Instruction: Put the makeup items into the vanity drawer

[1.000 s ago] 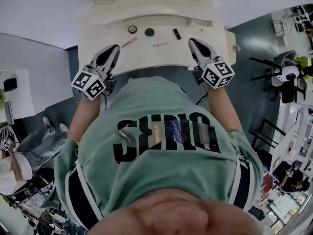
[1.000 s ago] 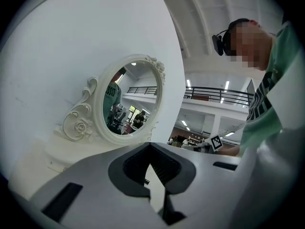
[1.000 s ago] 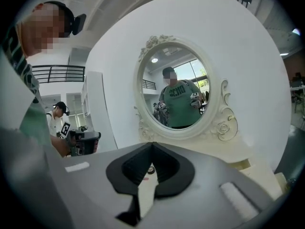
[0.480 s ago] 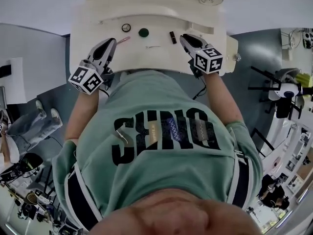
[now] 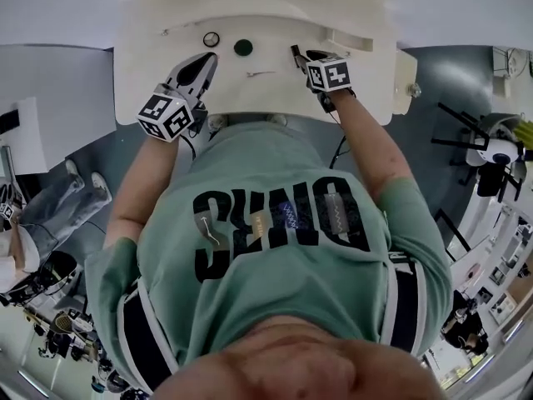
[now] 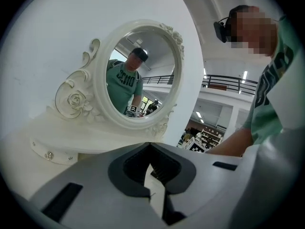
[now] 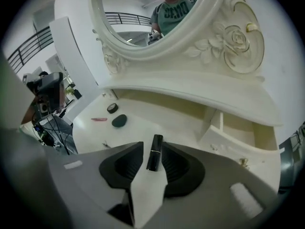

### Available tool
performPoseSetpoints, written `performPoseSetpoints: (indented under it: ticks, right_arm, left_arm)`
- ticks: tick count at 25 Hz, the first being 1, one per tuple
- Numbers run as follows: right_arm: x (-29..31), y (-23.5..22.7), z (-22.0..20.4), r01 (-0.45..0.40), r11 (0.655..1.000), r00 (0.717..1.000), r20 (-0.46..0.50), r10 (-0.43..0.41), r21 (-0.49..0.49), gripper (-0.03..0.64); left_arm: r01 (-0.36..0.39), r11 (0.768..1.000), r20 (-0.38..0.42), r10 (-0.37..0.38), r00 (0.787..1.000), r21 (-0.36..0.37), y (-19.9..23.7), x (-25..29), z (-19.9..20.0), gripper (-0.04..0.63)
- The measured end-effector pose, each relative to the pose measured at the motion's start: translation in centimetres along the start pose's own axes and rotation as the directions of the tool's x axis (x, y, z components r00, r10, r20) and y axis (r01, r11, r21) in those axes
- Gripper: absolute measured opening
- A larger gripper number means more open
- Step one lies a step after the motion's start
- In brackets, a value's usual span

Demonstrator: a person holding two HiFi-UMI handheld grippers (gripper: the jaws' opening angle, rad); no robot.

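Note:
A black lipstick [image 7: 154, 152] lies on the cream vanity top [image 5: 275, 86], partly hidden in the head view. My right gripper [image 7: 151, 148] is low over it, jaws opening, one on each side of the tube without pressing it; in the head view the right gripper [image 5: 306, 57] sits at the top's right. My left gripper [image 5: 202, 63] hovers over the left of the top, tips together, nothing held; the left gripper [image 6: 150, 146] faces the mirror [image 6: 138, 75]. A black round compact [image 7: 112, 108], a dark green puff [image 7: 119, 120] and a pink stick [image 7: 99, 119] lie further left.
A small open drawer [image 7: 228, 137] stands to the right under the mirror shelf, and shows as the drawer [image 5: 350, 40] in the head view. A thin metal pin [image 5: 260, 74] lies mid-top. The person's body fills the front edge; another person sits far left.
Both grippers moved forward over the vanity top. The right one came in over the lipstick and its jaws spread apart. The left one shifted right, over where the pink stick lay.

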State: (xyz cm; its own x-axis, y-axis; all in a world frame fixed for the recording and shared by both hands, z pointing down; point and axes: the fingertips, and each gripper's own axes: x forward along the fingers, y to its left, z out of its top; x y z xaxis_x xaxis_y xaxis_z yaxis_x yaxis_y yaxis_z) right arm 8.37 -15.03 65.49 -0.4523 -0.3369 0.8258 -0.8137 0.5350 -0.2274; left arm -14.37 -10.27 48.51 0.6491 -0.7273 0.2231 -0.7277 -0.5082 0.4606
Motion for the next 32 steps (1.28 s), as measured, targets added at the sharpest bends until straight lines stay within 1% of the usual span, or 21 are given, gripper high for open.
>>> performPoseSetpoints:
  ticks: [4,8,11,13,14,17,21,23,25,28,32]
  right_arm:
    - [1.8,-0.1,-0.7,0.015,1.000,0.999,-0.033,-0.015,0.013,0.150]
    - [3.2,-0.7,-1.4,0.076,0.997,0.994,-0.078,-0.077,-0.019,0.153]
    - [4.1,-1.1,-2.1,0.102,0.994,0.989,-0.102,-0.105,-0.038,0.153]
    - [4.4,-1.0,-2.3,0.113,0.990,0.987,-0.104,-0.122,-0.083,0.129]
    - [4.4,-0.9,-2.3,0.114,0.987,0.987,-0.101,-0.125,-0.112,0.106]
    - [4.4,-0.3,-2.3,0.093,0.983,0.991,-0.084,-0.108,-0.160,0.101]
    - [2.9,0.4,-1.4,0.067,0.985,0.997,-0.011,-0.070,-0.157,0.101]
    - [1.3,0.8,-0.4,0.049,0.989,0.998,0.049,-0.042,-0.139,0.100]
    - [-1.2,1.0,1.0,0.037,0.992,0.992,0.123,-0.022,-0.122,0.100]
    - [-5.9,0.4,4.1,0.049,0.993,0.968,0.250,-0.021,-0.106,0.100]
    - [-12.3,-0.8,8.2,0.073,0.995,0.913,0.406,-0.039,-0.068,0.100]
  left_arm:
    - [0.007,1.000,-0.037,-0.008,0.999,-0.015,0.7,1.1,-1.4,-0.002]
    - [0.006,0.999,-0.046,-0.008,0.999,-0.039,1.1,1.5,-2.0,0.000]
    - [0.007,0.999,-0.056,-0.009,0.998,-0.045,1.2,1.6,-2.5,-0.002]
    - [0.006,0.999,-0.060,-0.008,0.998,-0.047,1.2,1.6,-2.7,0.000]
    - [0.004,0.999,-0.061,-0.007,0.998,-0.049,1.2,1.6,-2.7,0.000]
    - [0.001,0.998,-0.060,-0.005,0.998,-0.058,1.1,1.4,-2.7,-0.002]
    - [0.006,0.998,-0.056,-0.010,0.998,-0.067,1.0,1.4,-2.4,0.000]
    - [0.012,0.997,-0.051,-0.016,0.999,-0.071,0.8,1.6,-2.3,-0.002]
    - [0.020,0.997,-0.043,-0.023,0.999,-0.073,0.6,2.0,-2.0,-0.001]
    - [0.040,0.997,-0.026,-0.042,0.999,-0.069,0.0,3.0,-1.1,0.000]
    - [0.079,0.996,0.006,-0.078,0.997,-0.049,-1.4,4.4,0.7,-0.001]
